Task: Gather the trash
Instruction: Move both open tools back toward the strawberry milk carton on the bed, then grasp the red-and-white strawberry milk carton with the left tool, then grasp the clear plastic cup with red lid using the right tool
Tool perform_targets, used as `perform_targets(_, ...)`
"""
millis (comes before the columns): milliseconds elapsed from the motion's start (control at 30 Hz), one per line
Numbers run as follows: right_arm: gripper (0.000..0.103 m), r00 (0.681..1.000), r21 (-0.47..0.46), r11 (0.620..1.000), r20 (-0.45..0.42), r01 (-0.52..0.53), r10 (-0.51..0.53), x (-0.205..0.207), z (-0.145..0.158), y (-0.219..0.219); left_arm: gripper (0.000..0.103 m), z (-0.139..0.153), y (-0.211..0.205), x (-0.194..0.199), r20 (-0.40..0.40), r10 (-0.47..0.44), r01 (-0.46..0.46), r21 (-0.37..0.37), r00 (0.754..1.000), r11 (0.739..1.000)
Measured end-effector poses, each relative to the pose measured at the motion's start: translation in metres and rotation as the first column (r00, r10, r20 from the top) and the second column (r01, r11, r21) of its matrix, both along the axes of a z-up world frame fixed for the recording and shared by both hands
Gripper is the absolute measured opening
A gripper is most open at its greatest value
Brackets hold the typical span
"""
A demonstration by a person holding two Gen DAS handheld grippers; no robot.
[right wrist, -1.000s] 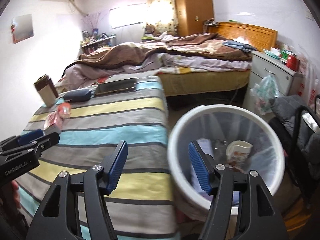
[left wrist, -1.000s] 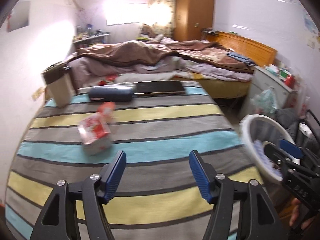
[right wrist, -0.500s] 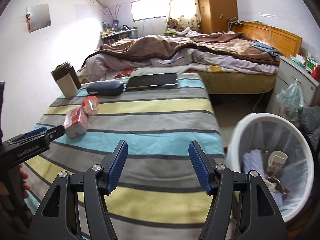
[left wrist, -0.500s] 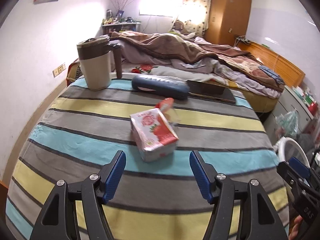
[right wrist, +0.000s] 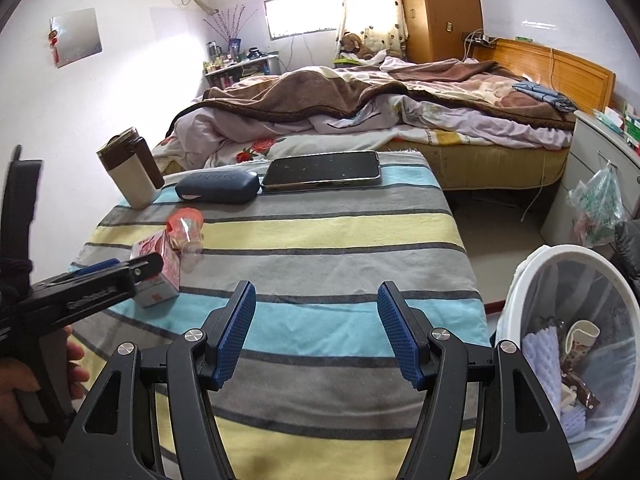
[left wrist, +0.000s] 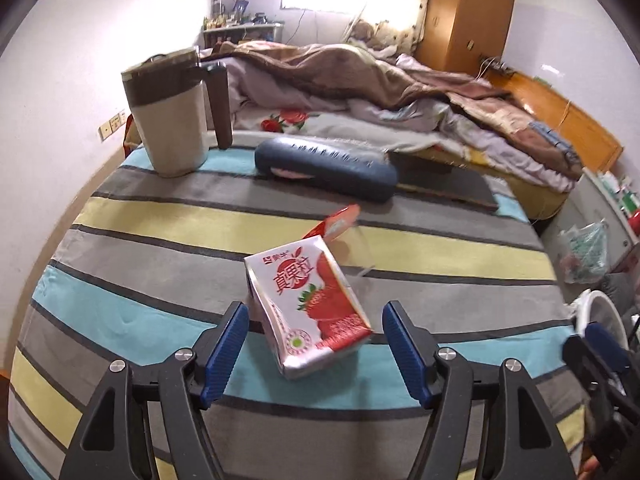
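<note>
A strawberry milk carton (left wrist: 308, 304) lies on its side on the striped cloth (left wrist: 140, 248). My left gripper (left wrist: 315, 311) reaches around its near end. The jaws are opening, with the carton between the blue pads (left wrist: 226, 340) and untouched by either. A clear plastic cup with a red lid (left wrist: 344, 236) lies just behind the carton. My right gripper (right wrist: 316, 293) hovers open over the cloth with nothing between its fingers. Its view shows the carton (right wrist: 160, 276), the cup (right wrist: 186, 230) and the left gripper (right wrist: 120, 276) at the left. A white trash bin (right wrist: 520, 292) holding several scraps stands on the floor at the right.
At the cloth's far end stand a beige-and-brown jug (left wrist: 172, 112), a dark blue case (left wrist: 324, 172) and a black tablet (right wrist: 324, 170). An unmade bed (right wrist: 360, 100) lies beyond. A nightstand with a hanging plastic bag (right wrist: 596, 204) sits behind the bin.
My left gripper has swung left and forward, down to the carton, which now sits between its fingers. The right gripper's view has shifted from the bin to over the cloth.
</note>
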State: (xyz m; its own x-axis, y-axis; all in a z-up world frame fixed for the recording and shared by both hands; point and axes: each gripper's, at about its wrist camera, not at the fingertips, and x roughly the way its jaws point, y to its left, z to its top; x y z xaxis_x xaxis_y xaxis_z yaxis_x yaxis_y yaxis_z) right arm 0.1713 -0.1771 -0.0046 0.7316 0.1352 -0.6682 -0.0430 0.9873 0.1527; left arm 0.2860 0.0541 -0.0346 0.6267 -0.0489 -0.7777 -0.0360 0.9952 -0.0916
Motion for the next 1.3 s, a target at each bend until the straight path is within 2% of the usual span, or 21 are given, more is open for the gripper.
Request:
perform_targets(167,0.065,1.000,-0.018,1.000,-0.007,-0.002,0.002,0.008,0.000,0.008,0.069,-0.009,0.004,0.005,-0.003,-0.001,0.001,0.023,1.000,1.000)
perform_targets(233,0.065,1.000,-0.023,1.000,-0.010,-0.011,0.010,0.012,0.000,0.012,0.064,-0.009,0.010,0.004,-0.004,0.002,-0.002,0.005,1.000,1.000)
perform_targets(300,0.065,1.000,-0.035,0.999,-0.008,-0.026,0.026,0.015,0.001,0.017,0.053,-0.009,0.017,0.003,0.005,0.019,-0.019,0.017,1.000,1.000)
perform_targets(400,0.065,0.999,-0.057,0.998,-0.021,-0.039,0.038,0.020,-0.002,0.025,0.053,-0.009,0.025,0.000,0.007,0.015,-0.015,0.027,1.000,1.000)
perform_targets(767,0.065,0.990,-0.014,0.992,-0.070,-0.122,0.121,0.043,-0.012,0.052,0.052,-0.007,0.065,-0.014,0.026,0.041,-0.043,0.050,0.999,0.998)
perform_targets(833,0.065,0.987,-0.024,0.988,-0.067,-0.150,0.148,0.047,-0.013,0.061,0.052,-0.008,0.072,-0.016,0.027,0.046,-0.047,0.066,0.999,0.997)
perform_targets(1033,0.065,0.971,-0.056,0.971,-0.084,-0.230,0.225,0.062,-0.018,0.086,0.053,-0.010,0.086,-0.018,0.039,0.056,-0.058,0.051,0.998,0.997)
perform_targets(1167,0.065,0.958,-0.115,0.952,-0.091,-0.283,0.274,0.074,-0.021,0.107,0.053,-0.015,0.089,-0.015,0.034,0.058,-0.060,0.049,0.998,0.997)
perform_targets(1300,0.065,0.945,-0.098,0.943,-0.109,-0.319,0.308,0.086,-0.025,0.117,0.053,-0.019,0.090,-0.015,0.037,0.053,-0.055,0.052,0.998,0.997)
